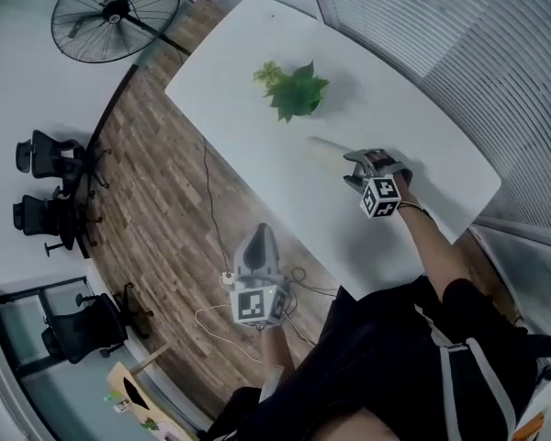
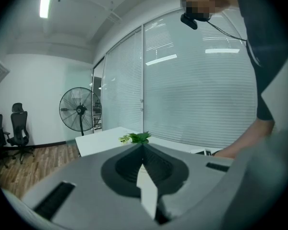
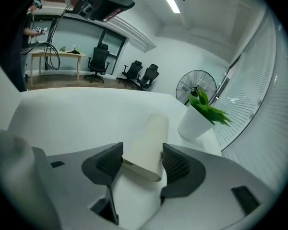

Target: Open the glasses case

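A cream glasses case [image 3: 151, 138] lies lengthwise on the white table [image 3: 72, 119]. Its near end sits between the two dark pads of my right gripper [image 3: 142, 151], and the pads touch its sides. In the head view the same case [image 1: 326, 145] shows just beyond the right gripper [image 1: 355, 166], near the table's middle. My left gripper [image 1: 261, 231] hangs off the table's near edge, above the wooden floor. Seen from its own camera, the left gripper [image 2: 143, 148] has its jaws closed together with nothing in them.
A green plant [image 1: 294, 90] in a white pot [image 3: 194, 126] stands on the table past the case. A standing fan [image 1: 110, 12] and office chairs [image 1: 50, 159] are on the floor to the left. A power strip with cables [image 1: 230, 281] lies under the left gripper. Window blinds run along the right.
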`<state>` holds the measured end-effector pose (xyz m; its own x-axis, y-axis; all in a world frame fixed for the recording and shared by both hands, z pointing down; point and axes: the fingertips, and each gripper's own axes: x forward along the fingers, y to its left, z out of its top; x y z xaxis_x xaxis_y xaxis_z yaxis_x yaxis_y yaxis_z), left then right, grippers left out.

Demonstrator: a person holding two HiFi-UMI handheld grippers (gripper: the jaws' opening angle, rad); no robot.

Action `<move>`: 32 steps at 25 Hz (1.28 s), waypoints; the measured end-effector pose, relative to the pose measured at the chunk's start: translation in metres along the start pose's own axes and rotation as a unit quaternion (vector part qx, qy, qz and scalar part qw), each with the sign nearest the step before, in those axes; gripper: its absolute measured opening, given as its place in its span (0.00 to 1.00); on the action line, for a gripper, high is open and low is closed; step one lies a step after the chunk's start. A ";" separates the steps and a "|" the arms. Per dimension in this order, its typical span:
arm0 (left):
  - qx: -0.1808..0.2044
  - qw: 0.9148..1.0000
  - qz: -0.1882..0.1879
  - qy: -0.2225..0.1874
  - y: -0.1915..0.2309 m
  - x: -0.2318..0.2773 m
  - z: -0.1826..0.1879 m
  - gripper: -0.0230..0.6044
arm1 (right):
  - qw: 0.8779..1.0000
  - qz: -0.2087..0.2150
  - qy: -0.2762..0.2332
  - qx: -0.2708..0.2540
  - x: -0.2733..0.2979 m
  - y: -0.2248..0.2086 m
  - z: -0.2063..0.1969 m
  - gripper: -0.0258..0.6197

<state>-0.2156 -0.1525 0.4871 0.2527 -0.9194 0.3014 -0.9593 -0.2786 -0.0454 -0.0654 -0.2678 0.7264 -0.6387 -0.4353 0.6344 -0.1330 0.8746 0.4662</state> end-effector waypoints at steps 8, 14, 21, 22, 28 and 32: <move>0.012 1.000 -0.013 -0.002 -0.007 0.013 0.001 0.04 | 1.000 -0.005 -0.017 -0.006 -0.004 -0.002 0.003 0.38; 0.006 1.000 -0.012 0.000 -0.007 0.017 0.000 0.04 | 0.997 -0.053 -0.029 0.053 -0.022 -0.038 0.003 0.13; -0.001 1.000 -0.014 0.007 -0.012 0.019 -0.004 0.04 | 0.940 -0.093 -0.065 0.322 -0.020 -0.086 -0.045 0.08; -0.001 1.000 -0.014 0.009 -0.012 0.019 -0.005 0.04 | 0.931 -0.094 -0.071 0.346 -0.019 -0.089 -0.050 0.08; 0.000 1.000 -0.012 0.015 -0.010 0.022 -0.008 0.04 | 0.917 -0.096 -0.084 0.378 -0.012 -0.095 -0.065 0.10; 0.002 1.000 -0.015 0.016 -0.012 0.026 -0.009 0.04 | 0.915 -0.090 -0.091 0.382 -0.012 -0.096 -0.064 0.10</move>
<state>-0.1986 -0.1708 0.5046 0.2777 -0.9008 0.3337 -0.9506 -0.3079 -0.0400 0.0032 -0.3596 0.7133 -0.6603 -0.6058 0.4439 -0.6958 0.7158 -0.0583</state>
